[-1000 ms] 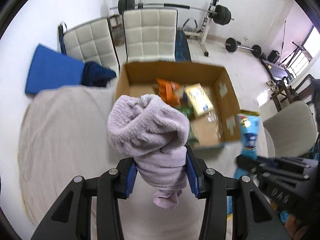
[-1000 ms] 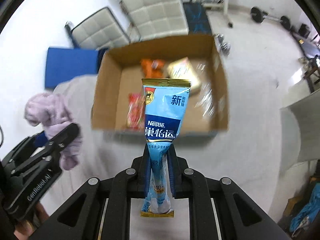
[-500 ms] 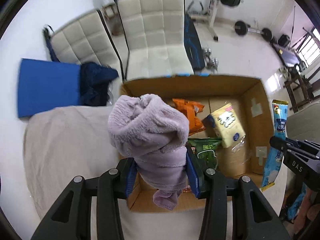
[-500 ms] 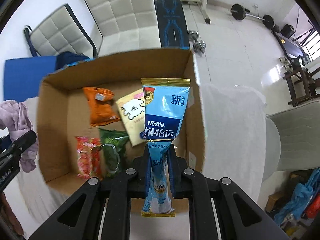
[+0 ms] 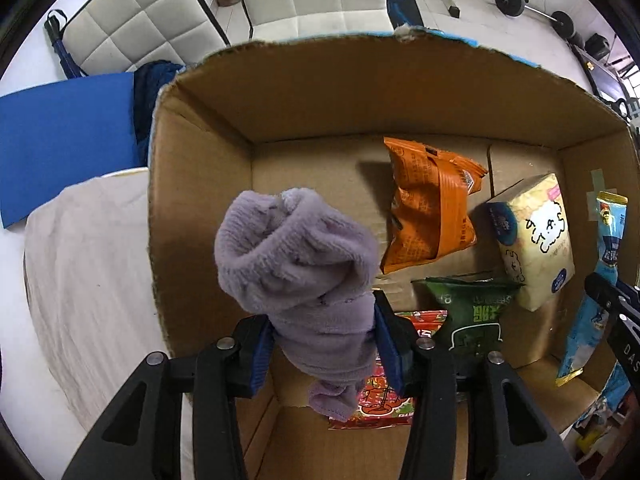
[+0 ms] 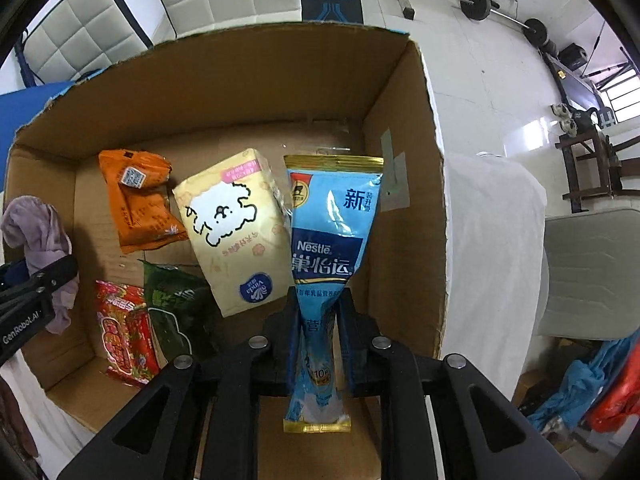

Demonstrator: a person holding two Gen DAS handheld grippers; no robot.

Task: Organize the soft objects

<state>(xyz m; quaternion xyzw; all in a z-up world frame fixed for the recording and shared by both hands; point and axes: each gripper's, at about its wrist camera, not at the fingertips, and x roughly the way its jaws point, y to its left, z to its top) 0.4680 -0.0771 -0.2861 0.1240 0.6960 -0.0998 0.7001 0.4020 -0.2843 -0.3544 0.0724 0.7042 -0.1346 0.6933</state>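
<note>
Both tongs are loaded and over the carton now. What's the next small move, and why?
Probably lower the left tongs slightly and release the purple sock. It hangs over the cardboard box's bare left floor, clear of the orange packet. The right tongs grip the blue Nestle pouch near the right wall.

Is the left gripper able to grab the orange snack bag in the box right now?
Probably not: the left gripper is already shut on the purple fuzzy sock. The orange snack bag itself lies uncovered in the open cardboard box.
</note>
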